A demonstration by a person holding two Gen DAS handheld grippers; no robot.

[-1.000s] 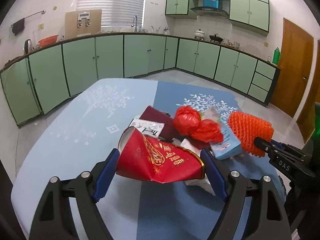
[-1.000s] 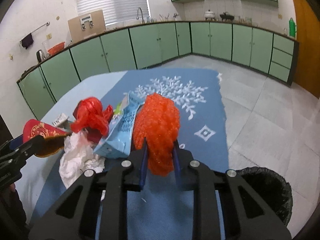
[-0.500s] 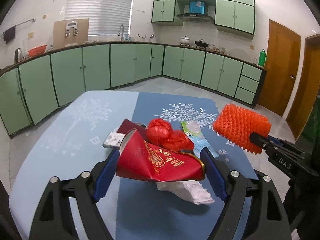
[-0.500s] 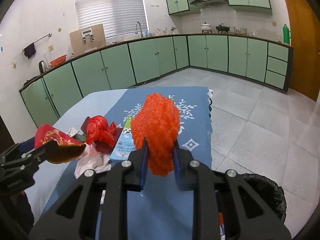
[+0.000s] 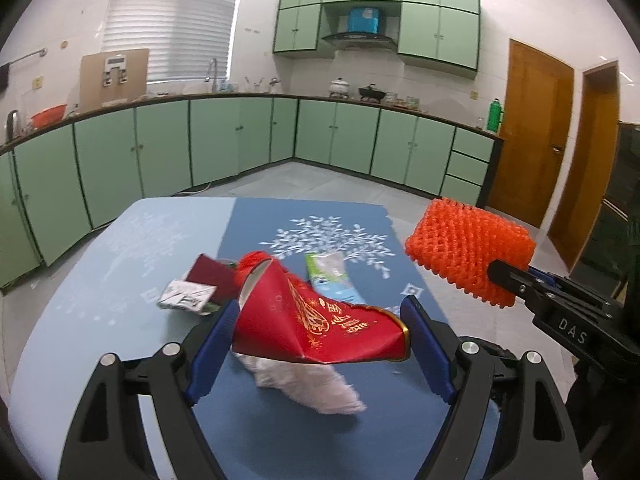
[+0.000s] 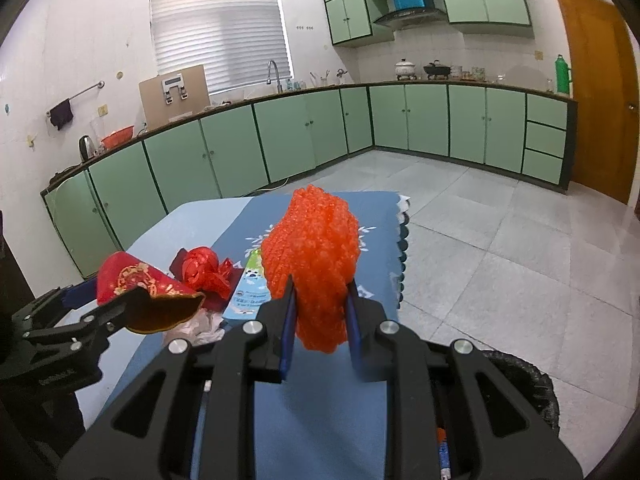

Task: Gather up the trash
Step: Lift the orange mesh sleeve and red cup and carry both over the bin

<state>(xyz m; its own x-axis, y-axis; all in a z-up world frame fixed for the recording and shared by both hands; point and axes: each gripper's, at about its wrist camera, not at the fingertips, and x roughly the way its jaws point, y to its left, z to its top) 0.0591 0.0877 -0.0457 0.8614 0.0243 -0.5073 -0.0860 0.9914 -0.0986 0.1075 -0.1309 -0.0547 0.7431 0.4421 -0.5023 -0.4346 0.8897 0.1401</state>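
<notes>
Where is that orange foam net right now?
The orange foam net is pinched between the right gripper fingers, lifted above the blue table, right of the red paper cup.

Glossy red paper cup (image 5: pixel 316 320), knobbly orange foam netting (image 6: pixel 316 256), matt cloth tablecloth (image 5: pixel 132 248).

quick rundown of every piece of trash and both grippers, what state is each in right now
left gripper: shut on the red paper cup
red paper cup: crushed, held off the table
right gripper: shut on the orange foam net
orange foam net: squeezed between the fingers, lifted
white tissue: crumpled, lying on the table
red bag: bunched, on the table
blue-green wrapper: flat on the table
bin: open, on the floor
</notes>
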